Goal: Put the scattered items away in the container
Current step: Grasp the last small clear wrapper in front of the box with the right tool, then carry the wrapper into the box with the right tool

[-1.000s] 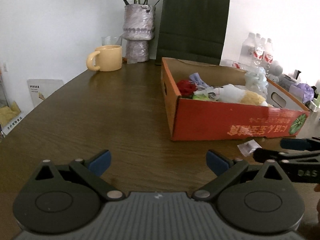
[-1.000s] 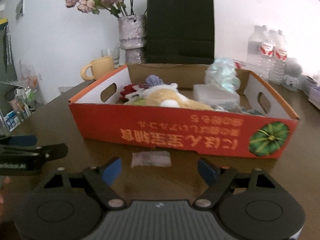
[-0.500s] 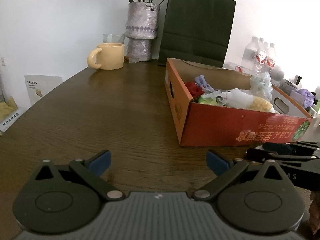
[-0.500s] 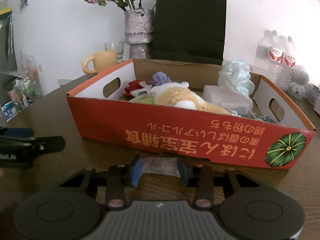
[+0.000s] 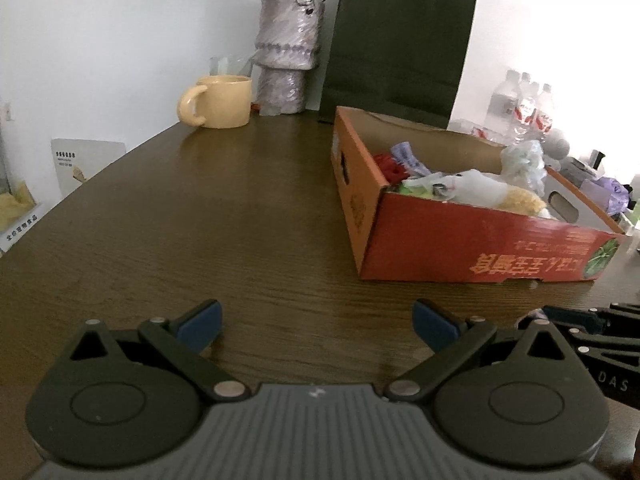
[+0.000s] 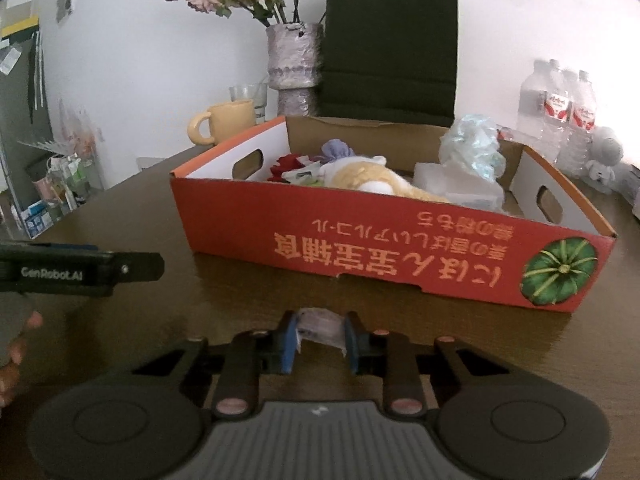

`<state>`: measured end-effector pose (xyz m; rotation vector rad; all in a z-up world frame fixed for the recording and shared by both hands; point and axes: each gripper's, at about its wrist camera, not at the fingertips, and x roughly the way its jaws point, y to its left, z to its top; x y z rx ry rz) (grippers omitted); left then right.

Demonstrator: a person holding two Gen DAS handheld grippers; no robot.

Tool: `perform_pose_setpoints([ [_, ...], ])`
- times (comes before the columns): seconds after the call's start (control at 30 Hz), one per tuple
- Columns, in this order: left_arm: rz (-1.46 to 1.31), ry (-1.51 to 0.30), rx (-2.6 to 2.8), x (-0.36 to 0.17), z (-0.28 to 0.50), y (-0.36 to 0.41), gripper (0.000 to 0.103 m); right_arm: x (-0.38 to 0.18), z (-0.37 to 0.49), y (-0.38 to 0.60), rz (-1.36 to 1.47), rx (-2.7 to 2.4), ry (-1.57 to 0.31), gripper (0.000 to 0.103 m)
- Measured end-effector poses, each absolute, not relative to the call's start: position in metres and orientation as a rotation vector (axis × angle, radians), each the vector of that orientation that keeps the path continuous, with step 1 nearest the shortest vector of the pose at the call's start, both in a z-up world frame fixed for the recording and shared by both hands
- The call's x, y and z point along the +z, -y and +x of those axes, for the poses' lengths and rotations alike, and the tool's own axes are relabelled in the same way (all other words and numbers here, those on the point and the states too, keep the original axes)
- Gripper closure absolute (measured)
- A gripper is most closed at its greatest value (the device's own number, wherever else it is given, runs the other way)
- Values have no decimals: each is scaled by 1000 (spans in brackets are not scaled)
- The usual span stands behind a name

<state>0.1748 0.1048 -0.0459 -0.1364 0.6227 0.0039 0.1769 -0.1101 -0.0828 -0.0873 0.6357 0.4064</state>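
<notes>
The orange cardboard box [image 6: 360,240] stands on the dark wooden table, holding a yellow-white plush toy [image 6: 372,176], a crumpled plastic bag [image 6: 472,144] and other items. In front of its near wall, my right gripper [image 6: 320,336] is closing, and a small clear packet [image 6: 320,324] sits bent between its blue pads, touching both. My left gripper [image 5: 316,320] hangs open over bare table left of the box [image 5: 460,248], nothing between its fingers. In the left wrist view the right gripper [image 5: 580,320] shows at the right edge, and the packet is hidden there.
A yellow mug [image 5: 218,100], a wrapped vase with flowers [image 5: 288,56] and a dark green paper bag [image 5: 400,48] stand at the table's back. Water bottles [image 5: 524,104] and small clutter are at the far right. A hand [image 6: 16,344] holds the left gripper.
The right gripper's jaws went from wide open to nearly together around the packet that lay on the table before the box. The left gripper stayed open and in place.
</notes>
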Motion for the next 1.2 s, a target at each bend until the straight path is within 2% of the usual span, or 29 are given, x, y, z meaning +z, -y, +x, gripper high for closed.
perform_pose_setpoints([
  [0.37, -136, -542, -72, -9, 169, -80, 0, -33, 162, 151, -40, 361, -487, 79],
  [0.67, -108, -452, -110, 26, 198, -53, 0, 0, 201, 181, 6, 298, -416, 79],
  [1.07, -114, -469, -93, 26, 280, -24, 0, -19, 278, 184, 33, 275, -462, 79],
  [1.2, -122, -493, -76, 14, 298, -19, 0, -28, 295, 184, 33, 284, -492, 74],
])
